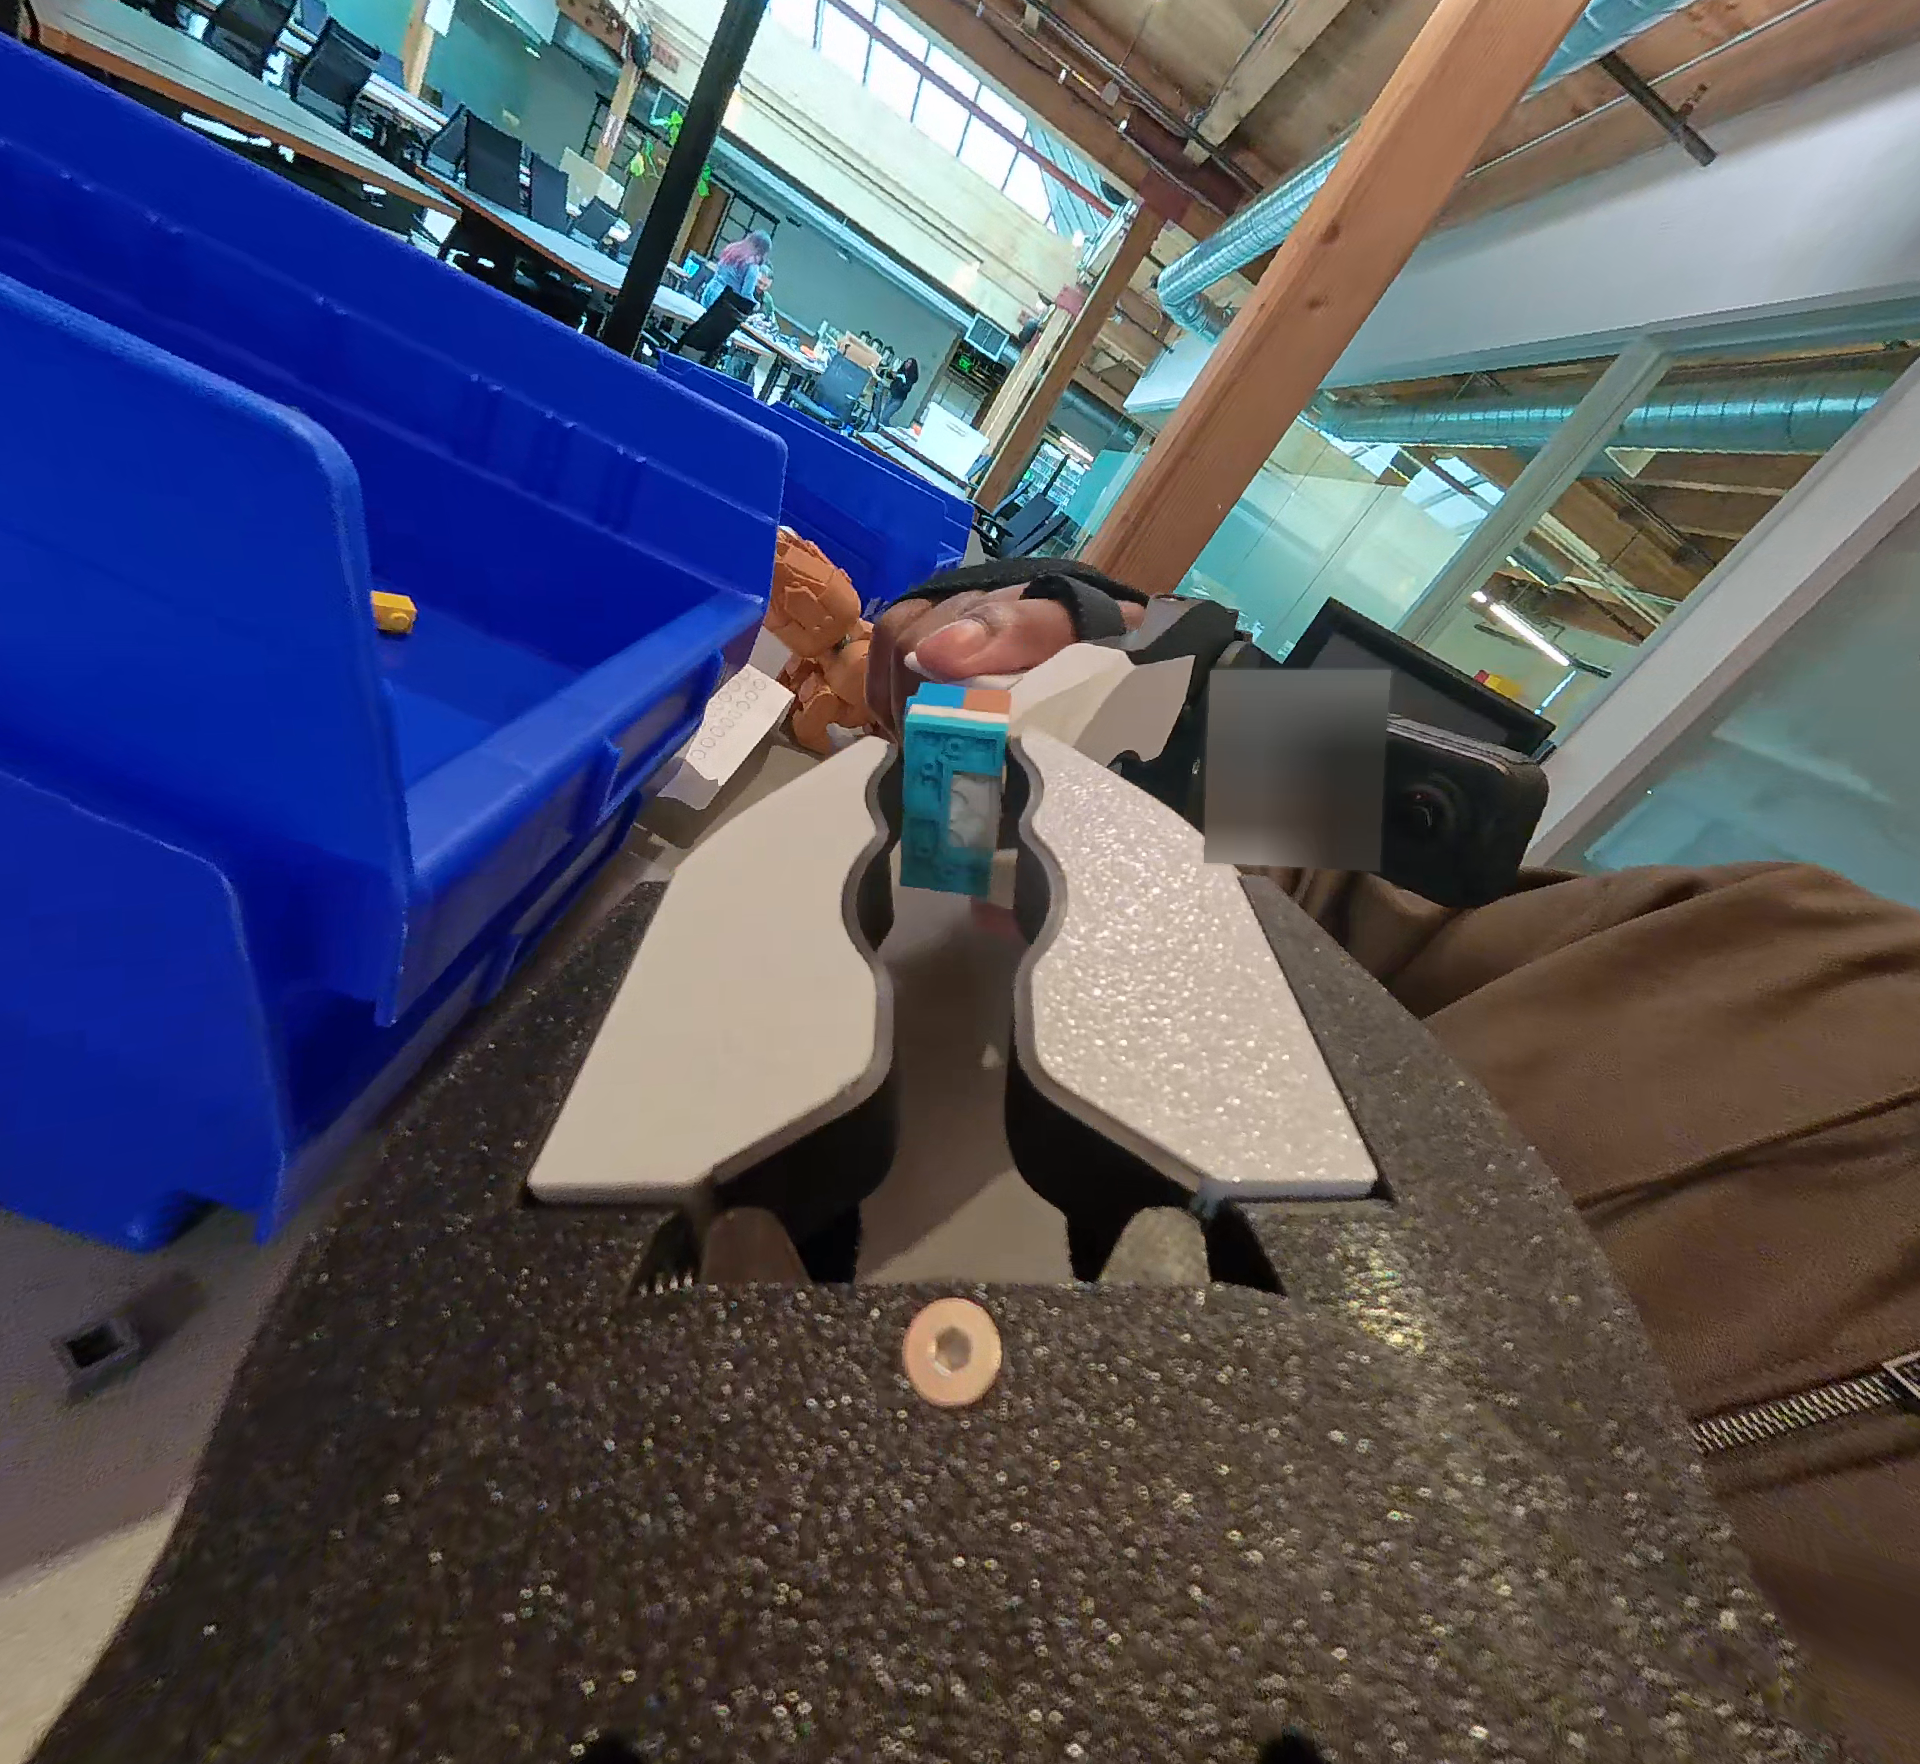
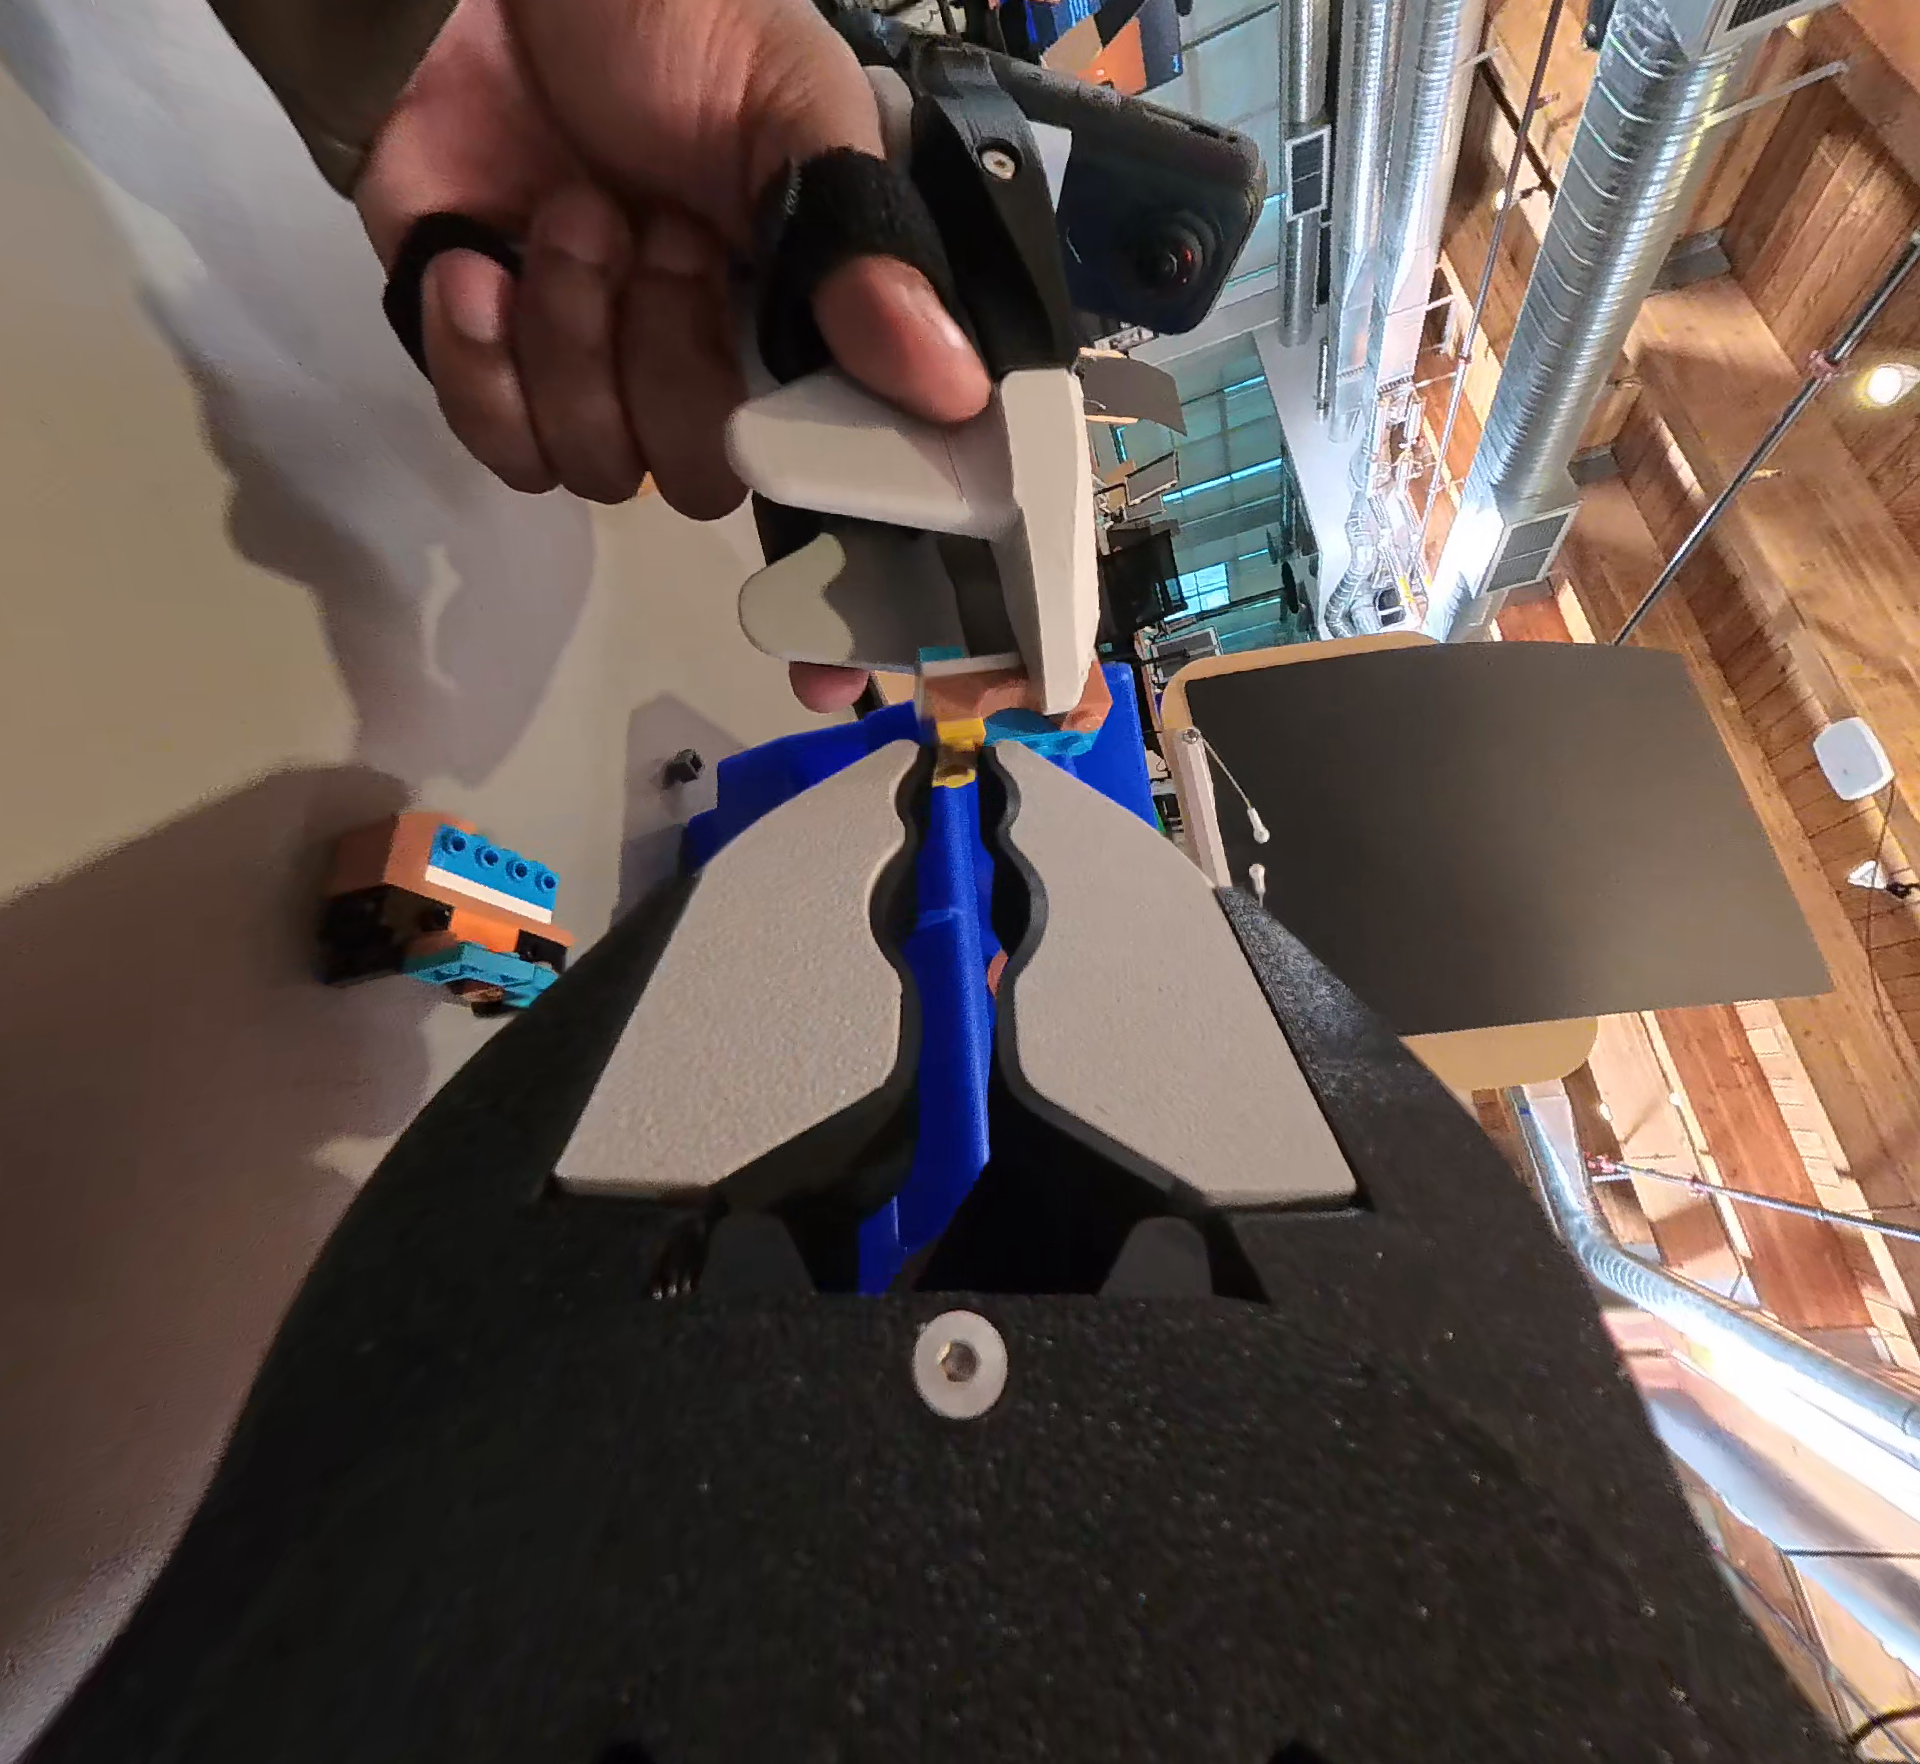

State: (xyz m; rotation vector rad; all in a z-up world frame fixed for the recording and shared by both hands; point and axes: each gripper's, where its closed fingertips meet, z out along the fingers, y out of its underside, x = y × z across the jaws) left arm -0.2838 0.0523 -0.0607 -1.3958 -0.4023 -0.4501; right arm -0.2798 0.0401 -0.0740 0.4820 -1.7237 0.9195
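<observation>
L tool (image 1: 951, 815) is clamping a teal brick assy (image 1: 953, 805) at frame centre, above the table (image 1: 125, 1548), beside the blue bin (image 1: 312, 675). R tool (image 2: 958, 764) is pinching, jaws nearly closed, a small yellow piece (image 2: 956, 735) on that assy's underside. Est. light, rigid, slick plastic; stud joints are separating under twist, so grip flat sides. A second brick assy (image 2: 447, 914) is lying at frame left.

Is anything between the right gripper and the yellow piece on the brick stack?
Nothing visible. The right gripper tips already pinch the yellow piece, which sits on the brick stack held in the left gripper.
</observation>
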